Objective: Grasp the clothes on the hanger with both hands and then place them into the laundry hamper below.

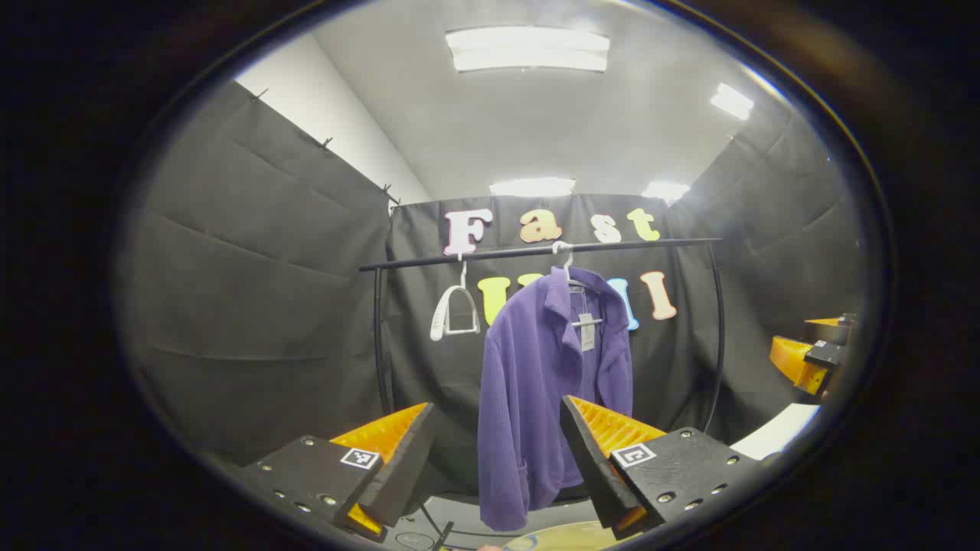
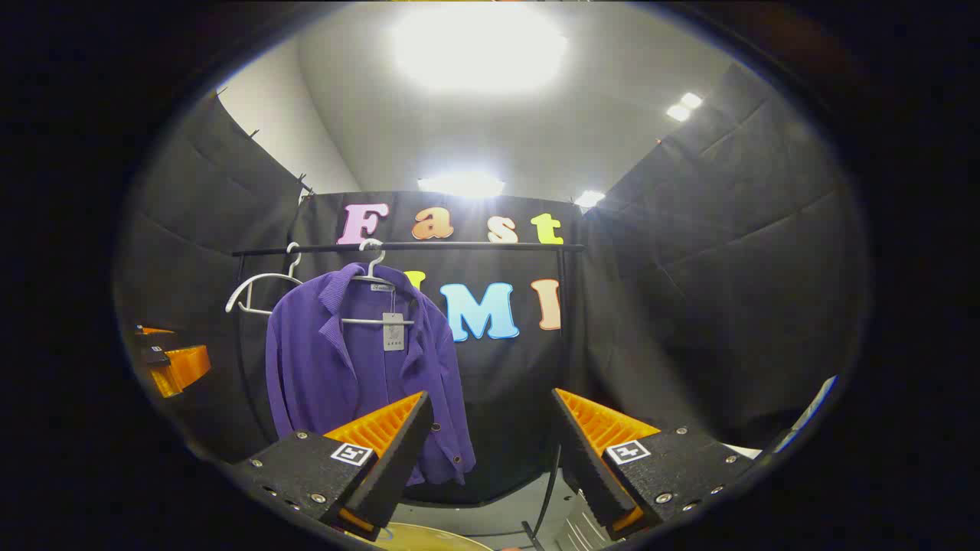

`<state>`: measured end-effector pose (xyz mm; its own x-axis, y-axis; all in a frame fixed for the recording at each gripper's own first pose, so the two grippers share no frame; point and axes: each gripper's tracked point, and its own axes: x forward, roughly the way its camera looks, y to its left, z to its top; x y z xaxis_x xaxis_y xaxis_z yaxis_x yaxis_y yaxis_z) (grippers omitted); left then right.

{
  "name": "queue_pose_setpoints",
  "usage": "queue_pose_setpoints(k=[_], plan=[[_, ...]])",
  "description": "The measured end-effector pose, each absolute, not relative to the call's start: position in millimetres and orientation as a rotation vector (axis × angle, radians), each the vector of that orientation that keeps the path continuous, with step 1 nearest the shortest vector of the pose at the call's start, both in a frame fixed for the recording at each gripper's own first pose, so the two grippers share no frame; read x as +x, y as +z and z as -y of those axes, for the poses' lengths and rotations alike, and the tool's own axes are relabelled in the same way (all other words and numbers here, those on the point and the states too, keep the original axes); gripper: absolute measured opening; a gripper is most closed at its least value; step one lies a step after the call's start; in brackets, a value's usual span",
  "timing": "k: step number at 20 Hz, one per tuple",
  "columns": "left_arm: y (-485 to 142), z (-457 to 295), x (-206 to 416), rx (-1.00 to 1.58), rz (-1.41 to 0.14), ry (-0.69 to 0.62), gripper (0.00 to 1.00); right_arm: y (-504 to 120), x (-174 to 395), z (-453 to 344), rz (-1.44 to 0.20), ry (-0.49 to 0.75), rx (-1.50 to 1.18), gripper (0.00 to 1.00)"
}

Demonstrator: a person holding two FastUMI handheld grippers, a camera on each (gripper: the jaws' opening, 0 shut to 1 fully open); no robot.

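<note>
Left gripper (image 1: 498,451) and right gripper (image 2: 486,444): both spread wide, holding nothing, well short of the purple jacket (image 1: 547,383) hanging far ahead on its white hanger (image 2: 373,264) from the black rail (image 1: 536,251). Best approached level, one per shoulder, clamping thick cloth, never the hanger.

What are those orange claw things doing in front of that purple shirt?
A person holds a two-finger gripper in each hand. The left gripper and the right gripper are both open and short of the purple shirt, touching nothing. The shirt hangs on a white hanger from a black rail, with an empty hanger beside it. The job is to grab the shirt with both grippers and drop it into a hamper below, and that has not started.
</note>
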<state>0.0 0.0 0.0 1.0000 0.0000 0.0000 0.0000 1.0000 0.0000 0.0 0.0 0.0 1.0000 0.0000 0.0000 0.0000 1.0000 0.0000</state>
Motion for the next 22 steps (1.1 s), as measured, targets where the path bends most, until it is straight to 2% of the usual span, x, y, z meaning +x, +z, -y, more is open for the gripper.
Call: queue_pose_setpoints(k=[2, 3, 14, 22], plan=[[-0.1, -1.5, -1.6, 0.0, -0.002, 0.007, 0.99, 0.5, 0.7, -0.4, 0.001, 0.003, 0.001, 0.95], [0.5, -2.0, -3.3, -0.001, 0.0, 0.008, 0.93, 0.7, 1.4, -0.7, 0.0, 0.004, 0.002, 0.95], [2.0, 7.4, 0.4, 0.003, -0.003, 0.026, 0.93, 1.5, 10.7, -0.5, 0.008, 0.031, 0.018, 0.95], [24.0, 33.1, 31.3, 0.016, 0.016, 0.044, 0.93, 21.1, 58.6, -4.4, 0.048, 0.108, 0.027, 0.95]])
